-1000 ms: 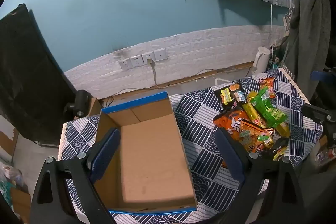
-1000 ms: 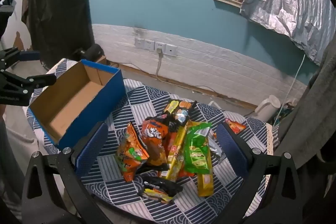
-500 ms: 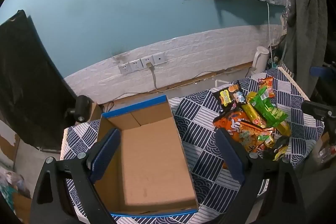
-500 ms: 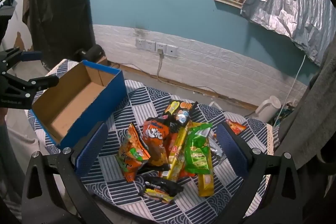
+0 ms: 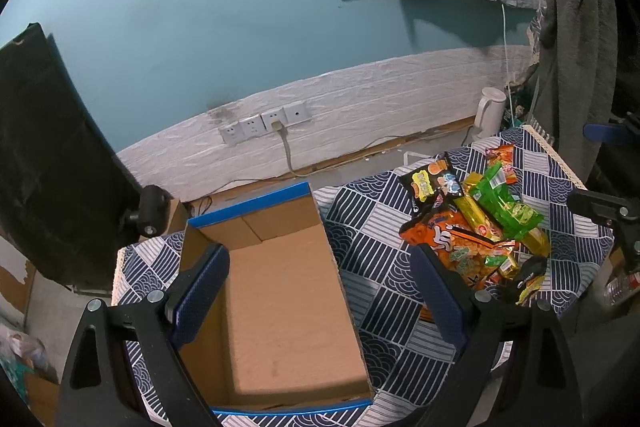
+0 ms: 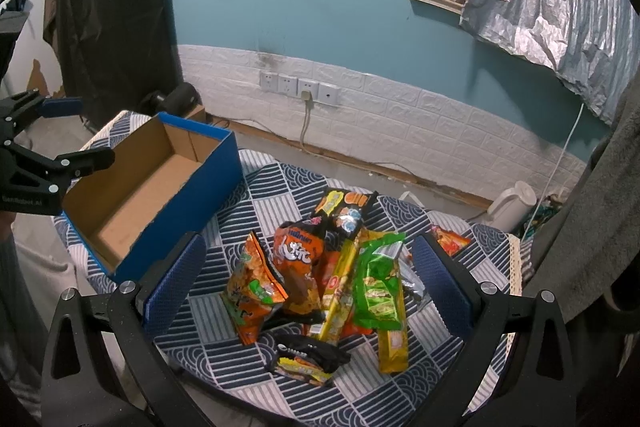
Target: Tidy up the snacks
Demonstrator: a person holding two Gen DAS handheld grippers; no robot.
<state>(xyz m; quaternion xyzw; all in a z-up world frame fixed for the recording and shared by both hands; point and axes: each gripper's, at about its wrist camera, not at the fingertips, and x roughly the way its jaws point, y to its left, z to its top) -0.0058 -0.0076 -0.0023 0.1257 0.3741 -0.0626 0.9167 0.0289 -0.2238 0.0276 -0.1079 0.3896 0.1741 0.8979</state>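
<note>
- Blue-padded fingers of the left gripper (image 5: 320, 291) are spread wide and grasp nothing; they hover above a blue cardboard box (image 5: 280, 291).
- Blue-padded fingers of the right gripper (image 6: 308, 291) are likewise spread apart and hold nothing, hanging over a heap of snack packets (image 6: 328, 271).
- The box is open and bare inside, standing on the left part of the table (image 6: 272, 195), well apart from the heap.
- The heap holds orange, green, yellow and black packets, overlapping; a small red packet (image 6: 450, 243) lies apart behind it.
- A navy and white patterned cloth covers the table.
- Behind stand a teal wall, white brick panelling with sockets (image 6: 300, 87), and a white kettle (image 6: 512, 205).
</note>
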